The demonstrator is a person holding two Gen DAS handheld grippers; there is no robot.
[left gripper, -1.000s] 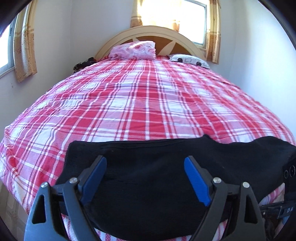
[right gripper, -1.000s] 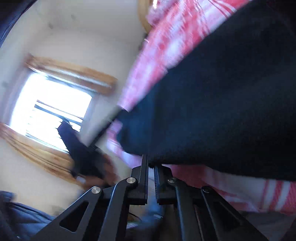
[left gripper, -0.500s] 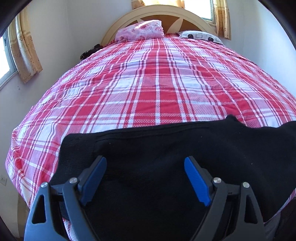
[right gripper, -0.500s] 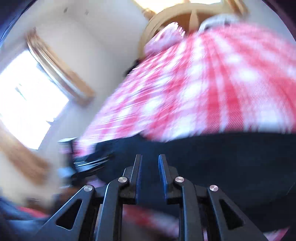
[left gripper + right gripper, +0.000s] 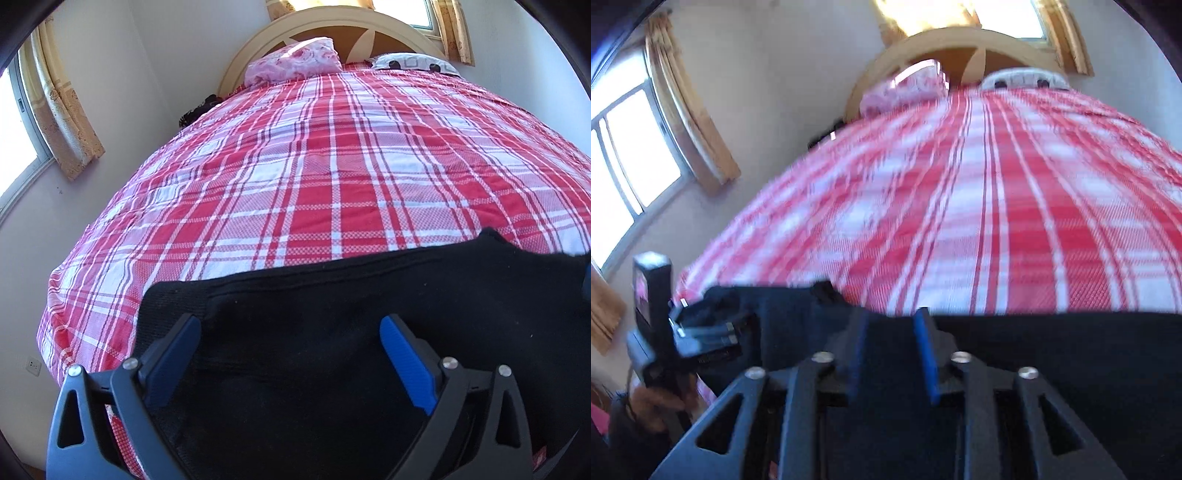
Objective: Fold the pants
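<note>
Right wrist: left tongs [image 5: 701, 332], hand [image 5: 650, 406]

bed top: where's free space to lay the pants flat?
Free: the plaid bedspread from the black pants up to the pink pillow and patterned pillow. Crowded: the near edge, under the pants and both tongs.

The right wrist view is smeared by motion blur: the red-and-white plaid bedspread [image 5: 979, 206] loses its cross-stripes. The black knit pants [image 5: 332, 332] run off the bottom and right edges of the left wrist view, so their full outline cannot be told. A small dark heap [image 5: 199, 109] beside the arched wooden headboard [image 5: 354, 26] is too small to identify.
</note>
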